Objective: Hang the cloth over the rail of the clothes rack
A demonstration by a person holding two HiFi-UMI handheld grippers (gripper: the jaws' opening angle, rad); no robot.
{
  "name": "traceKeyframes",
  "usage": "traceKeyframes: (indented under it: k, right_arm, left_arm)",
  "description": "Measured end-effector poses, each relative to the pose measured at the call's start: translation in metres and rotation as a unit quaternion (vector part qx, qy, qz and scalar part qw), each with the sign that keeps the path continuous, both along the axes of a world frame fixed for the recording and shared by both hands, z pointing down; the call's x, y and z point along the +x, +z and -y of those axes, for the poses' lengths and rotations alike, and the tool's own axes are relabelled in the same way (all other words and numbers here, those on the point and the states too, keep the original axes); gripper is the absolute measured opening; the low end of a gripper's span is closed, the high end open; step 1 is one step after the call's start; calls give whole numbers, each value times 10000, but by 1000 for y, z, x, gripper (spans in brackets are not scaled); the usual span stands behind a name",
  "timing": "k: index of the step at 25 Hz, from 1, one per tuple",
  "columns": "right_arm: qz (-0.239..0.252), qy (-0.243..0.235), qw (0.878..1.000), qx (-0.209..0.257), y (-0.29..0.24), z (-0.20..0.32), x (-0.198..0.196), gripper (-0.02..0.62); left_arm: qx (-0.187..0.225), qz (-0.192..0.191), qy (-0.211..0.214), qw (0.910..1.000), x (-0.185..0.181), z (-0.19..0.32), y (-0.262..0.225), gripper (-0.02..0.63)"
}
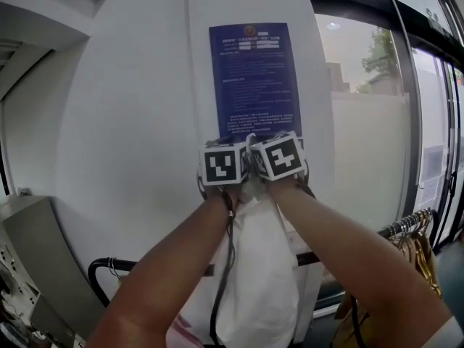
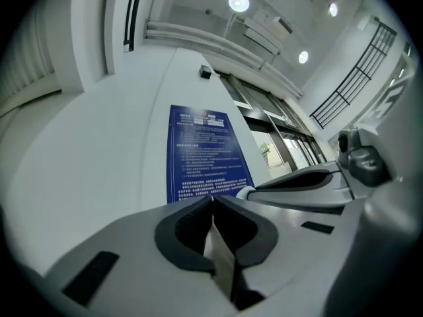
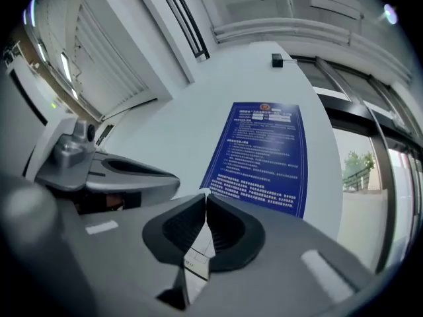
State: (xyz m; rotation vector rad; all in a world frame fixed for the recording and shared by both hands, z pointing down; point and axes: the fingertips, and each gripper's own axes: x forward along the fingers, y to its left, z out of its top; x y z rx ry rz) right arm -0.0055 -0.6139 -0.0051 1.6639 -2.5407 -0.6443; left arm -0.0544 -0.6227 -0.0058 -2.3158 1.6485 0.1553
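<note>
The white cloth (image 1: 261,281) is held up high by its top edge. It hangs down in front of the black rail (image 1: 101,263). The left tool (image 2: 211,200) and the right tool (image 3: 205,197) are side by side, both squeezed tight on the cloth. The cloth should be carried over the rail, spread wide, and laid down with half on each side before it is let go.

left tool (image 2: 211,200) and right tool (image 3: 205,195) sit side by side before the poster (image 1: 254,78); cloth (image 1: 261,281) hangs below them, in front of the rail (image 1: 105,265); hangers (image 1: 409,227) at right.
</note>
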Motion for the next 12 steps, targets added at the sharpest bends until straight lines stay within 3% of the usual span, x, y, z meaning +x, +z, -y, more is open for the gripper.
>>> traceKeyframes:
  k: [7,12]
  right_arm:
    - [47,169,9967,-795,42,51,20,11]
    - [117,217,9881,-1519,72,68,30,48]
  left_arm:
    - [-677,-424,-315,9963,-32,51,49,11]
    - [-905,-364,-515,9939,-41,55,61,12]
